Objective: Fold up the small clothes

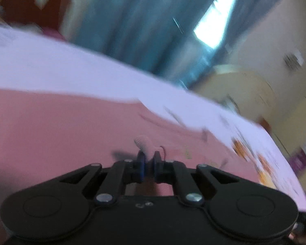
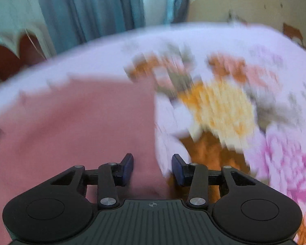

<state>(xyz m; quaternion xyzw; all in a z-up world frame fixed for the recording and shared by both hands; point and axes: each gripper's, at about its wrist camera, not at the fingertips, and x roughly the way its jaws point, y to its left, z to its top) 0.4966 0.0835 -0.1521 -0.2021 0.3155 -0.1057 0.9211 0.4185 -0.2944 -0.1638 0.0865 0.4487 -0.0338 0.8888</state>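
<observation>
A pink garment (image 1: 61, 126) lies spread on a pale floral bedsheet (image 1: 71, 69). My left gripper (image 1: 148, 156) is shut on a ribbed pink edge of the garment (image 1: 144, 143), pinched between its fingers. In the right wrist view the same pink garment (image 2: 81, 122) fills the left half, its right edge running down toward my right gripper (image 2: 152, 164). The right gripper is open and empty, its fingers astride the garment's lower right edge just above the cloth. Both views are motion-blurred.
The sheet (image 2: 224, 106) has orange, yellow and pink flowers to the right. Blue curtains (image 2: 87, 10) and a bright window (image 1: 214, 20) lie beyond the bed. A cream rounded headboard or wall (image 2: 244, 2) stands at back right.
</observation>
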